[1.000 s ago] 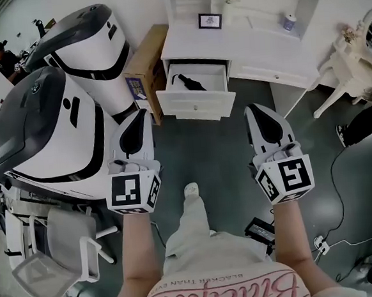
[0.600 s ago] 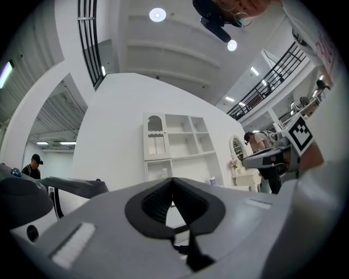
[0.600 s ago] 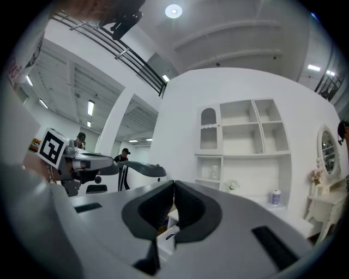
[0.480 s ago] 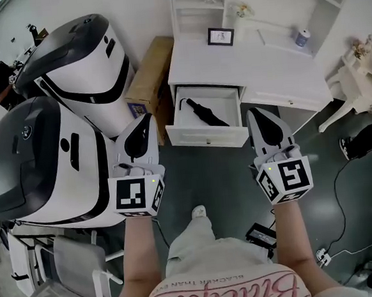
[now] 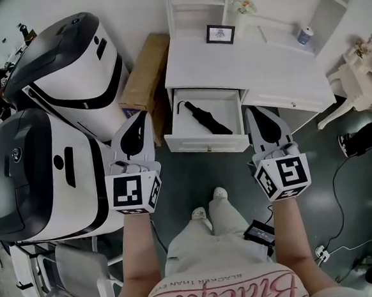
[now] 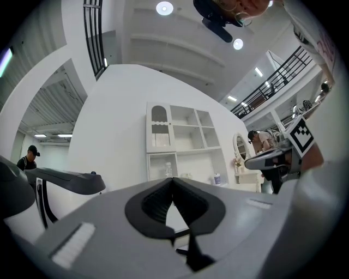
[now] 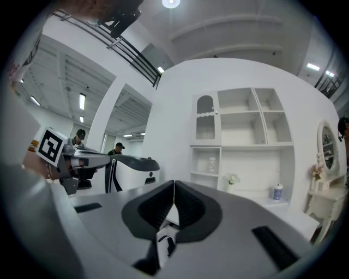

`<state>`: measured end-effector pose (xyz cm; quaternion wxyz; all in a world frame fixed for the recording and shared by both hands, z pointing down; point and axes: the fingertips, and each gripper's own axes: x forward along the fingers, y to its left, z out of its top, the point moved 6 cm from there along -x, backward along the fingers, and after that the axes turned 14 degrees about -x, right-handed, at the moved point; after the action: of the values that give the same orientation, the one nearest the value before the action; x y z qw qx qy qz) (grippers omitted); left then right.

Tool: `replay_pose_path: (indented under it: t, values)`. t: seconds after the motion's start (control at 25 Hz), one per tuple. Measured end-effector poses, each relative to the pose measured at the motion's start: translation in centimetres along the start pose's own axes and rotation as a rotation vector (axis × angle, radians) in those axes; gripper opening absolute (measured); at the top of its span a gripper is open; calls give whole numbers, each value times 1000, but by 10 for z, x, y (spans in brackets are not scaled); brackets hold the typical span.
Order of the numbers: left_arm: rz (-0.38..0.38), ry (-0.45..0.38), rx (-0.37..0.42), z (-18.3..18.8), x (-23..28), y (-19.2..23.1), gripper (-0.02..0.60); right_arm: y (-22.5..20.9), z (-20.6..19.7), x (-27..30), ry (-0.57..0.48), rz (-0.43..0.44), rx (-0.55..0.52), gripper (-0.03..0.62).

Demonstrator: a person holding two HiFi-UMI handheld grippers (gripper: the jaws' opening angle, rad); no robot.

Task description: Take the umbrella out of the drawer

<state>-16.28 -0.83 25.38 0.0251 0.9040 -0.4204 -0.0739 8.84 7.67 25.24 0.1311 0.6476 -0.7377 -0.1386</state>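
**Asker:** Black cloth over a thin frame, is it? How will the umbrella [image 5: 207,118] handle?

**Watcher:** Light, I'd judge. It should be stiff along the shaft, but soft and rather slippery where the folded cloth bunches. I would take it across the thick middle of the bundle, so the pads bite through to the shaft. One end tapers narrow, but I cannot tell whether that is the handle.

**Asker:** From the left, then. What about the left gripper [image 5: 144,118]?

**Watcher:** Its jaws are pressed together with nothing between them. The umbrella lies ahead of it and to its right, well apart.

**Asker:** And the drawer [image 5: 206,143]?

**Watcher:** It is white and stands open from the desk [image 5: 257,75], ahead of both grippers and between them. The umbrella is the only thing I can see inside. It lies slantwise on the drawer floor, with the narrow end toward the far corner on the left gripper's side and the thick end toward the near corner on the other side.

**Asker:** And the right gripper [image 5: 250,112]?

**Watcher:** Its jaws are together too, and empty. The umbrella is ahead of it and to its left, not touched. Whichever gripper goes in must spread its jaws first.
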Motion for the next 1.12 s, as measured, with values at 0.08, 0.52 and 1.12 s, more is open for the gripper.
replay_pose_path:
  t: [0.08, 0.52, 1.12]
  values:
    - [6, 4, -4, -3, 9, 5, 11, -4, -4, 10, 4, 8, 8, 9]
    - [52, 34, -13, -24, 73, 25, 9, -43, -38, 83, 34, 87, 42, 19]
    - [159, 111, -21, -61, 190, 48, 9, -94, -115, 208, 142, 299, 127, 216]
